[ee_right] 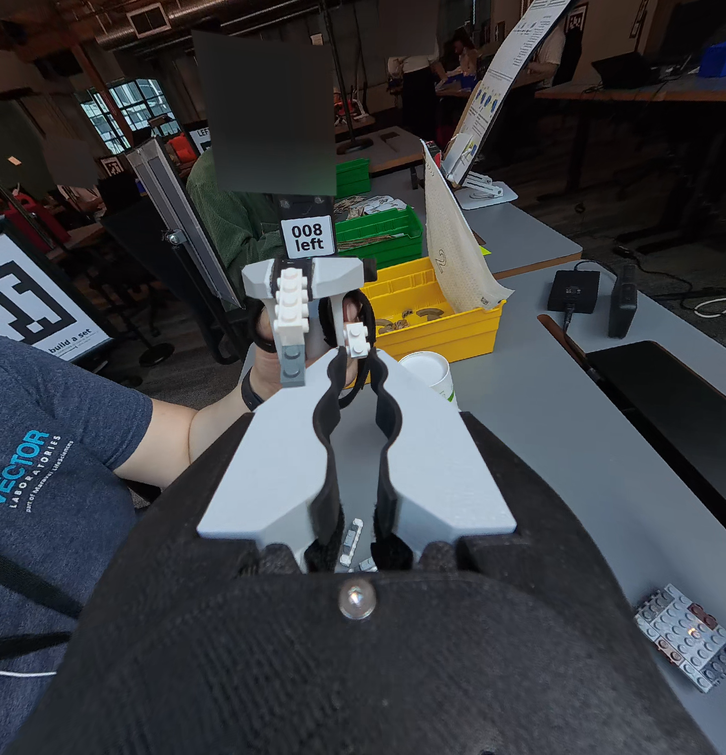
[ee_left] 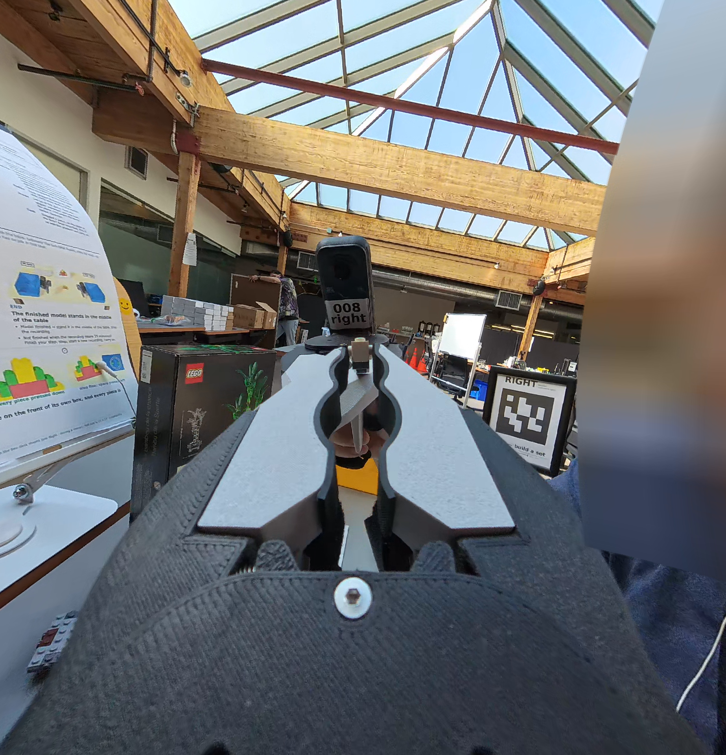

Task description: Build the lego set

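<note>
My left gripper point(ee_left: 359, 356) is shut on a strip of white and grey lego pieces point(ee_right: 290, 318) and holds it up in the air; the right wrist view shows this gripper point(ee_right: 302, 278) from the front. From the left wrist view only the strip's end point(ee_left: 360, 359) shows. My right gripper point(ee_right: 353, 352) is shut on a small white lego piece point(ee_right: 356, 339), held just right of the strip and slightly apart from it. A flat grey plate assembly point(ee_right: 688, 637) lies on the grey table point(ee_right: 557, 449); it also shows in the left wrist view point(ee_left: 51, 647).
A yellow bin point(ee_right: 455, 327) with brown pieces, a green bin point(ee_right: 377, 239), a paper bag point(ee_right: 455, 253) and a paper cup point(ee_right: 428, 371) stand behind. Loose grey pieces point(ee_right: 351, 539) lie under my right gripper. A lego box point(ee_left: 202, 408) and instruction sheet point(ee_left: 38, 286) stand left. My hands' fingertips stand some 5 cm from each other. The right tips stand about 35 cm off the flat grey plate assembly point(ee_right: 688, 637).
</note>
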The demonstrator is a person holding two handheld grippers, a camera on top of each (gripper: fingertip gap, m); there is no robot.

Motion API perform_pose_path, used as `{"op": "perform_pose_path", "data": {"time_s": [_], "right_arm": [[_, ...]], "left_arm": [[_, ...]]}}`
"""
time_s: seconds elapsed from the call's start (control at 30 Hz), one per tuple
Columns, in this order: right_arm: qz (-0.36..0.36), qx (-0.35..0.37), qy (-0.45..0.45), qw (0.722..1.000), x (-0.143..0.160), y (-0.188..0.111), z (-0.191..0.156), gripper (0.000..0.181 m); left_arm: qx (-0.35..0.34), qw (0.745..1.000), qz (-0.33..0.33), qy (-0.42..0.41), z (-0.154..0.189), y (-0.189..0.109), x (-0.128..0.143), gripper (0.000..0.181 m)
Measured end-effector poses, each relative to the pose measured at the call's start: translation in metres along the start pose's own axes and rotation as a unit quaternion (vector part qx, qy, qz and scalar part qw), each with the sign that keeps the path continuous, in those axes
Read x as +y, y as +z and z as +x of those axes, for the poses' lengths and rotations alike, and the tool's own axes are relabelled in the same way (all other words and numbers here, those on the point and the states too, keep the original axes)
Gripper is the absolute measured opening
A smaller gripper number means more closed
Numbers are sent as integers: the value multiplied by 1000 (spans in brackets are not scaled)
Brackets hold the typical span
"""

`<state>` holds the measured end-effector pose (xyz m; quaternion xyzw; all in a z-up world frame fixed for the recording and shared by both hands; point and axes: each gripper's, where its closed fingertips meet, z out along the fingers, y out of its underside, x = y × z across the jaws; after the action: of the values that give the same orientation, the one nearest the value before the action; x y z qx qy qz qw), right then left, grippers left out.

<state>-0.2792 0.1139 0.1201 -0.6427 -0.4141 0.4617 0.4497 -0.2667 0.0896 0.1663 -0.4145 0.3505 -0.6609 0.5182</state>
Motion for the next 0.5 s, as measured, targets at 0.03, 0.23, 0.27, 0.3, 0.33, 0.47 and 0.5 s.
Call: {"op": "perform_pose_path", "data": {"time_s": [0.03,0.23,0.27,0.3,0.33,0.47,0.5], "right_arm": [[0,2,1,1000,0,0,1,9],[-6,2,1,1000,3,5,1,9],[-9,7,0,1000,4,5,2,9],[-13,14,0,1000,5,5,4,9],[-16,21,-1,1000,5,5,5,9],[-28,37,8,999,9,6,8,9],[-29,42,11,999,10,6,9,9]], "left_arm": [[1,1000,-4,0,0,1,1,8],[5,1000,-5,-9,-2,-1,2,9],[6,1000,-8,-10,-3,-1,3,9],[7,1000,-12,-11,-3,-1,4,9],[9,1000,-16,-11,-3,-1,6,9],[8,999,-31,-12,-4,1,11,9],[9,999,-32,-14,-4,1,12,9]]}}
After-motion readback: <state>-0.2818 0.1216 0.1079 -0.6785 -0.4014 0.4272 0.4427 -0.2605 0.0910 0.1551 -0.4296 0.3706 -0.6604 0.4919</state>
